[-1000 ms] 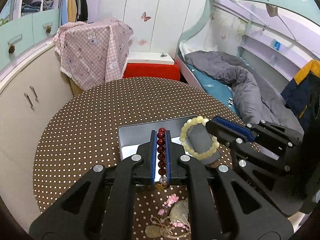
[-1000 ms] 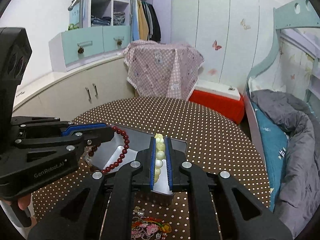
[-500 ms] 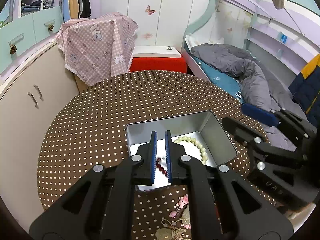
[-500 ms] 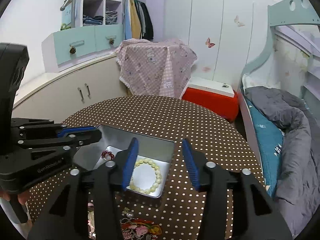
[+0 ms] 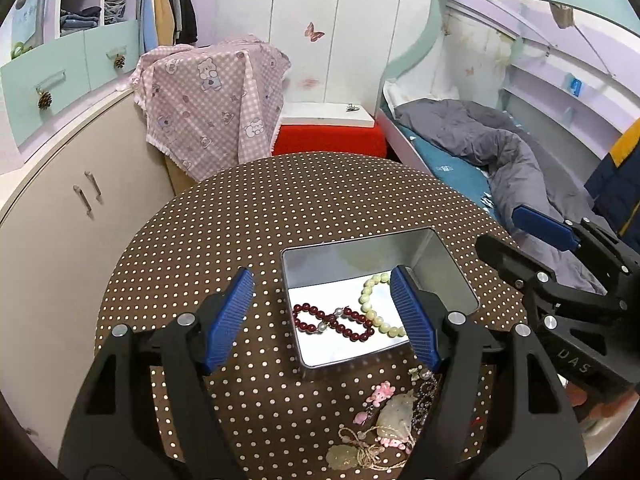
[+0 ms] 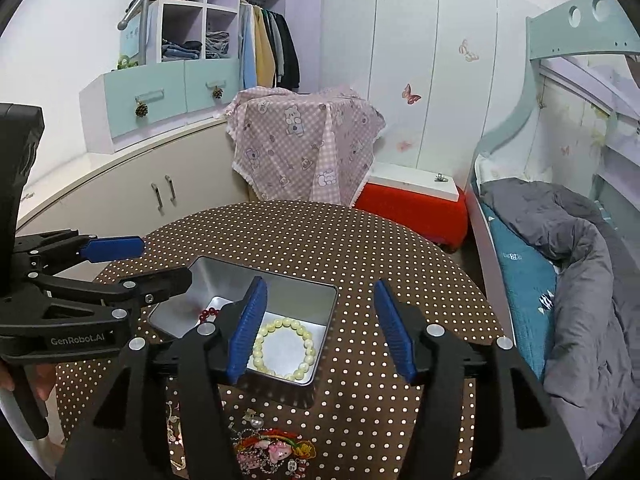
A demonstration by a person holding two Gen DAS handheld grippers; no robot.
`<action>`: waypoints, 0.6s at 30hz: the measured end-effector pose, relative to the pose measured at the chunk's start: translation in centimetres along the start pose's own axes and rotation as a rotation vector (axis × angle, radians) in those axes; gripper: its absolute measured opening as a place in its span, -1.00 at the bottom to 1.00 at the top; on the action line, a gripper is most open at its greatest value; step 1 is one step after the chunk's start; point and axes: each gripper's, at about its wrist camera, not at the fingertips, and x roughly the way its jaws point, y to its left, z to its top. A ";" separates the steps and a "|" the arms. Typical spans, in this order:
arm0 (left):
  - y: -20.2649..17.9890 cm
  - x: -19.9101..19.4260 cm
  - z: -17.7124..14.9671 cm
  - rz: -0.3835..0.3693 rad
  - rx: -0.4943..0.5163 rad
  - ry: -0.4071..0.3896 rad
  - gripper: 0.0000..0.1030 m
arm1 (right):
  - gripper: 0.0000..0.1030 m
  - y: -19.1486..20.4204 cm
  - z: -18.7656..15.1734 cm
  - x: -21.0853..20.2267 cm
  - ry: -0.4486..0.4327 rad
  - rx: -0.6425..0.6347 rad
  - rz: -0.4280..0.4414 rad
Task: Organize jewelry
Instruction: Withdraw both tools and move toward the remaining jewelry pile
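- The dark red bead bracelet (image 5: 334, 322) lay twisted on the floor of the open metal tin (image 5: 448, 276), and the pale yellow-green bead bracelet (image 6: 285, 348) lay beside it in the same tin, the two touching or overlapping where they met in the left wrist view.
- The tin sat on the round table with its brown polka-dot cloth (image 5: 280, 208), towards the near side.
- The left gripper (image 5: 322, 318) hung over the near-left part of the tin with its blue-padded fingers spread wide and nothing between them.
- The right gripper (image 6: 322, 330) hovered over the tin's near-right corner, likewise spread wide and empty.
- Loose pieces waited on the cloth just in front of the tin: a pale stone pendant (image 5: 394, 416) on cord, pink charms (image 5: 382, 393), a small pearl piece (image 6: 256, 423) and a tangle with red cord and chain (image 6: 276, 450).
- By my reading, two bracelets were stowed and the job stood between placements, perhaps a third to halfway through, with the small items left to gather.
- The next move would call for bringing one gripper back and down to the near pile, closing on a cord or chain, not a flat charm.
- The tangled cords could drag neighbouring pieces along, so a slow lift would suit.
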 end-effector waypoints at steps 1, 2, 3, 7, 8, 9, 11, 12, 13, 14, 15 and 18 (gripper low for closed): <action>0.0 -0.1 -0.1 0.000 -0.001 0.000 0.37 | 0.02 0.0 0.0 0.0 0.001 0.002 -0.002; 0.1 -0.3 -0.2 0.001 -0.001 -0.001 0.37 | 0.03 -0.1 -0.1 -0.1 0.002 0.003 -0.001; 0.1 -0.4 -0.2 0.002 -0.002 -0.001 0.37 | 0.03 -0.1 -0.1 -0.2 0.002 0.005 0.000; 0.1 -0.8 -0.7 0.004 -0.001 0.000 0.37 | 0.03 0.0 -0.4 -0.7 0.002 0.008 -0.005; 0.2 -0.8 -0.7 0.006 -0.002 0.000 0.37 | 0.03 0.0 -0.5 -0.8 0.002 0.010 -0.007; 0.2 -1.0 -0.9 0.008 -0.002 -0.002 0.37 | 0.03 -0.1 -0.6 -1.0 0.001 0.013 -0.007; 0.2 -1.5 -1.3 0.008 -0.003 -0.003 0.37 | 0.03 0.1 -1.0 -1.4 0.000 0.016 -0.011; 0.2 -1.8 -1.6 0.008 -0.005 -0.004 0.37 | 0.03 0.1 -1.2 -1.6 0.000 0.016 -0.014; 0.3 -1.9 -1.8 0.007 -0.005 -0.005 0.37 | 0.03 0.2 -1.3 -1.9 0.000 0.016 -0.015; 0.4 -2.1 -2.0 0.007 -0.006 -0.005 0.37 | 0.03 0.2 -1.4 -2.1 0.000 0.016 -0.015; 0.4 -2.4 -2.3 0.007 -0.007 -0.005 0.37 | 0.03 0.2 -1.6 -2.3 0.000 0.018 -0.017; 0.6 -2.9 -3.1 0.003 -0.009 0.004 0.37 | 0.03 0.3 -2.3 -3.0 0.005 0.023 -0.023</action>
